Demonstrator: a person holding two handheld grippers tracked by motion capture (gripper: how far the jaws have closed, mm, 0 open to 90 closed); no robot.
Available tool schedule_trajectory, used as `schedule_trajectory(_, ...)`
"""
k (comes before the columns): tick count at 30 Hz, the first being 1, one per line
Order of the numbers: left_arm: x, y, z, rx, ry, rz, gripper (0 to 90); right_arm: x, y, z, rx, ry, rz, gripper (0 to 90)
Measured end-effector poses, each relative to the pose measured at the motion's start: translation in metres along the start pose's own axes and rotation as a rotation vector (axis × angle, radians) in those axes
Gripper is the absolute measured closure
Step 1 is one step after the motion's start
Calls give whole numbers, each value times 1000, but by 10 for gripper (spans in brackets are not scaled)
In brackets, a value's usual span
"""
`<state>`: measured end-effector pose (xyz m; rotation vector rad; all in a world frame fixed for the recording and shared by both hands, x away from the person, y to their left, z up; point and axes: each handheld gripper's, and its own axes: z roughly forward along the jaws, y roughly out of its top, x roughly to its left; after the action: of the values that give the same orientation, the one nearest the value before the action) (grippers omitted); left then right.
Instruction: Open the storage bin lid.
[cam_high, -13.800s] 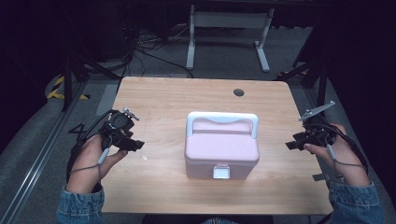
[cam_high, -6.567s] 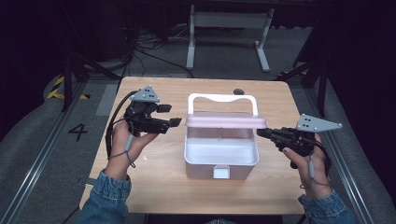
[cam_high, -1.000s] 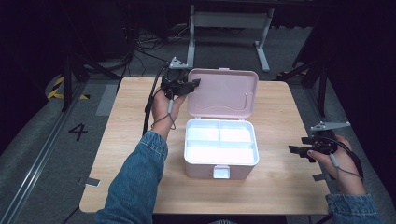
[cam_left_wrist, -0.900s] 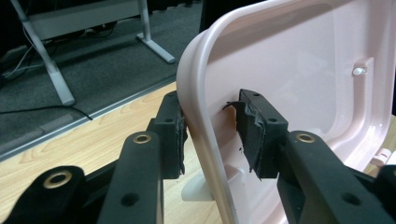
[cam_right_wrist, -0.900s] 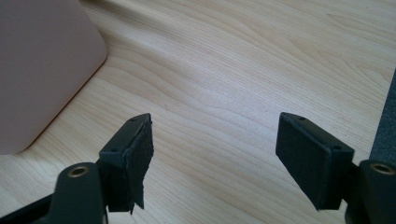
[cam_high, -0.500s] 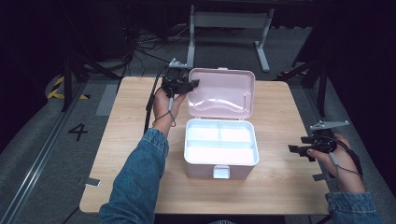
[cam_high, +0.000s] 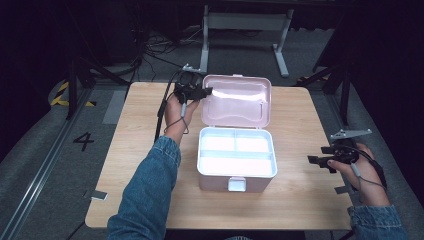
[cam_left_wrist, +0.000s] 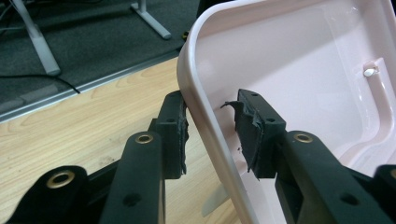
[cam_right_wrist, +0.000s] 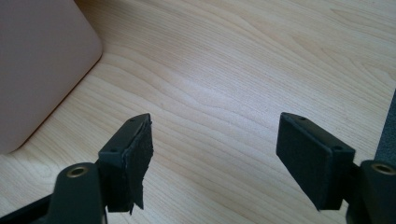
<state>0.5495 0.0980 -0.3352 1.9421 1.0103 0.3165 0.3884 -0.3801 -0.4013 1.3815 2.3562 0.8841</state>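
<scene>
A pink storage box (cam_high: 235, 160) stands open at the middle of a wooden worktop (cam_high: 130, 150), its lid (cam_high: 240, 102) swung up past upright and leaning back toward the far edge. The left tongs (cam_high: 202, 92) straddle the lid's upper left corner: in the left gripper view one pad (cam_left_wrist: 176, 135) lies against the outer face of the lid's rim (cam_left_wrist: 205, 121), while the other pad (cam_left_wrist: 250, 128) stands a little off the inner face, so the hold looks loose, more a guiding touch than a clamp. The right tongs (cam_high: 315, 161) rest released on the worktop well to the right of the box, their jaws spread wide over bare wood in the right gripper view. Judged from the scene, the opening of the box is all but done; what appears left is to let go of the lid and draw the left hand back. The white tray (cam_high: 235, 152) inside, with its compartments, lies bare.
</scene>
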Motion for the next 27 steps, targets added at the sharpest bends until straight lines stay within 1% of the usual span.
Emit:
schedule_trajectory(1, 1, 0, 1, 4, -3, -1, 639, 0, 0, 0, 3, 5, 1, 278)
schedule_trajectory(3, 3, -2, 3, 9, -7, -16, 640, 0, 0, 1, 7, 5, 3, 278)
schedule_trajectory(4, 4, -3, 5, 15, -5, -9, 641, 0, 0, 1, 9, 3, 1, 278)
schedule_trajectory(7, 6, -5, 8, 26, -3, -22, 640, 0, 0, 3, 9, 6, 1, 278)
schedule_trajectory(8, 7, -5, 8, 28, -2, -15, 640, 0, 0, 3, 10, 7, 1, 277)
schedule_trajectory(10, 8, -7, 10, 35, -6, -28, 639, 0, 0, 4, 11, 6, 1, 277)
schedule_trajectory(16, 10, -8, 13, 49, -12, -44, 635, 0, 0, 5, 14, 9, 2, 276)
schedule_trajectory(17, 10, -8, 14, 60, -9, -48, 634, 0, 0, 5, 13, 11, 3, 273)
schedule_trajectory(19, 11, -9, 15, 63, -3, -48, 633, 0, 0, 4, 12, 6, 3, 267)
schedule_trajectory(20, 11, -10, 17, 79, 8, -43, 633, -1, -1, 4, 9, 3, 4, 260)
schedule_trajectory(23, 11, -12, 20, 100, 21, -35, 635, -1, -1, 4, 10, 3, 3, 260)
schedule_trajectory(25, 12, -12, 21, 112, 24, -28, 640, 0, 0, 4, 12, 5, 4, 260)
schedule_trajectory(27, 12, -14, 23, 119, 26, -33, 639, 0, 0, 5, 15, 7, 1, 260)
